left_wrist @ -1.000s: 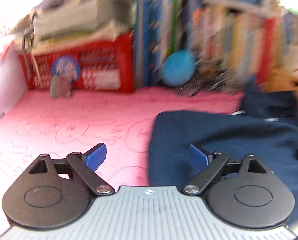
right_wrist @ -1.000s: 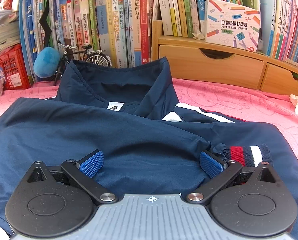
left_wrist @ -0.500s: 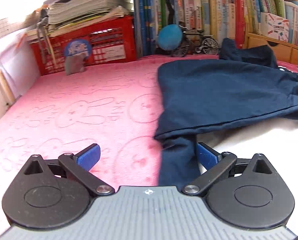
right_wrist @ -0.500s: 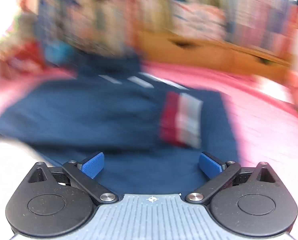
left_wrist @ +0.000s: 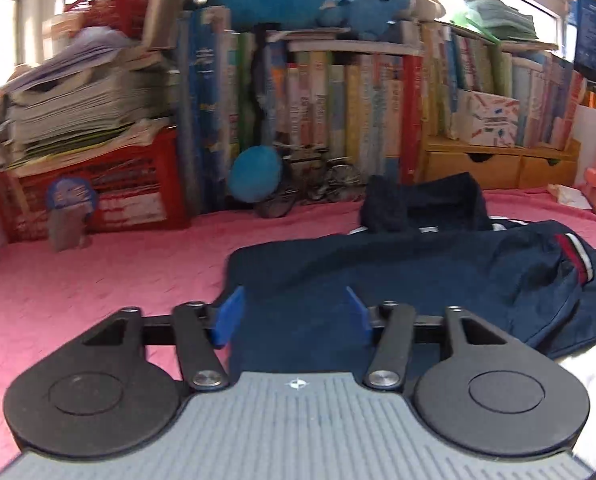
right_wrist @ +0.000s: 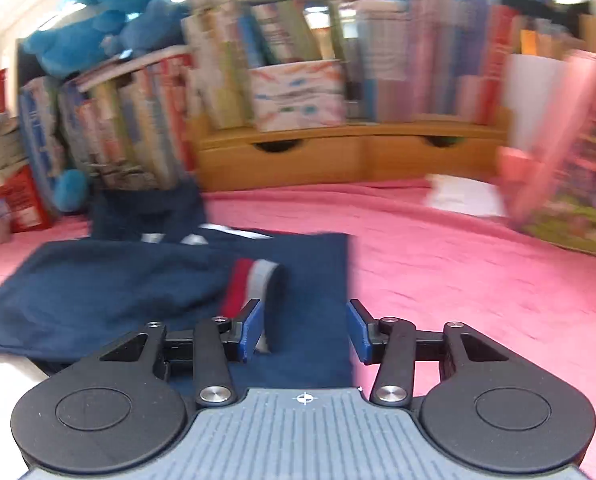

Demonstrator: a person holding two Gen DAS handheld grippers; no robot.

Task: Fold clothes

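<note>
Both claws sit half-closed after narrowing just now. Left gripper (left_wrist: 294,316) straddles the near-left hem of the navy jacket (left_wrist: 398,276); right gripper (right_wrist: 306,330) straddles its near-right edge. Whether the pads pinch cloth, I cannot tell. Most likely they take the two hem corners to carry the bottom up toward the collar. Sleeves lie folded inward, striped cuff (right_wrist: 250,284) on top. Beyond spreads the pink blanket (left_wrist: 98,276), then a crowded bookshelf (left_wrist: 358,100).
</note>
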